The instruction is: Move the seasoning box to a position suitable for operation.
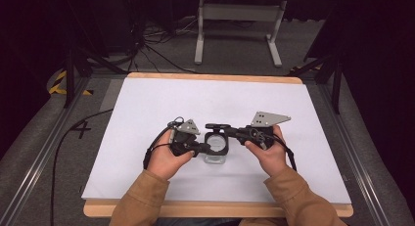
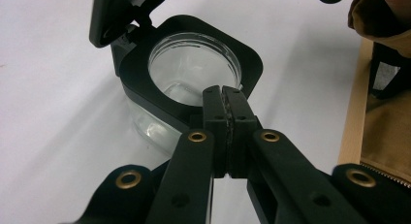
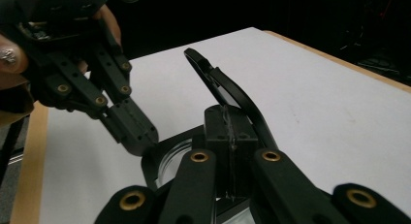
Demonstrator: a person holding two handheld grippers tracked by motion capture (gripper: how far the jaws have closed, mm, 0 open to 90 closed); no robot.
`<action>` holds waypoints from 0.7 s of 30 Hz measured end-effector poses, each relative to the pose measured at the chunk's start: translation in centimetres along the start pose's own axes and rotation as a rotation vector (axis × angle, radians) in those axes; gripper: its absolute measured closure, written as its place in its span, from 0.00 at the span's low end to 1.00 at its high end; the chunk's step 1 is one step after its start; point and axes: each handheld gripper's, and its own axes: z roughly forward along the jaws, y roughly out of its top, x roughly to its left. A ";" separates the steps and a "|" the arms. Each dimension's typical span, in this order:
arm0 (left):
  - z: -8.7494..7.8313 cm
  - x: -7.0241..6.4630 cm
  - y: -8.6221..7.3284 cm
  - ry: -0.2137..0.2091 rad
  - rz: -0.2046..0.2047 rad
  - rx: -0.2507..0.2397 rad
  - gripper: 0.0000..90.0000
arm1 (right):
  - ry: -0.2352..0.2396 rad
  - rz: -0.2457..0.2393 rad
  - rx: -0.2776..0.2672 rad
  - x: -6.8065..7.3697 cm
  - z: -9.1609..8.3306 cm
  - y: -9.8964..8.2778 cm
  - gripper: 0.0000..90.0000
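A small clear glass jar with a square black plastic top [image 2: 194,78] sits on the white table sheet [image 1: 147,108], near the middle of the sheet and a bit toward the person. The jar's black flip lid [image 3: 218,90] stands open, swung up on its hinge at the far side of the jar. The jar looks hard and smooth, so it may slip, and the glass could crack if it tips or gets knocked. It looks light and empty. The black rim is the best place to hold, as it is not as slick as the glass. The left gripper [image 2: 224,95] has its jaws pressed tight together, with nothing seen between them, and its tip rests at the near edge of the jar's black rim. The right gripper [image 3: 227,132] is also clenched, right by the lid's hinge side of the jar; whether it pinches the lid cannot be told. Beside the jar the sheet is bare. The wooden table edge [image 1: 215,209] lies behind the jar, toward the person. The open lid and the two grippers crowd the jar.
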 end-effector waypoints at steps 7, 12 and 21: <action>0.0 0.0 -0.3 0.002 -0.013 -0.016 1.00 | -0.032 -0.003 -0.023 -1.5 0.1 0.1 1.00; 0.0 -0.2 -0.4 0.008 -0.019 -0.024 1.00 | -0.044 -0.009 -0.017 -1.9 0.5 0.0 1.00; 0.0 -0.2 -0.4 0.012 -0.023 -0.027 1.00 | -0.070 -0.014 -0.036 -2.4 1.1 -0.4 1.00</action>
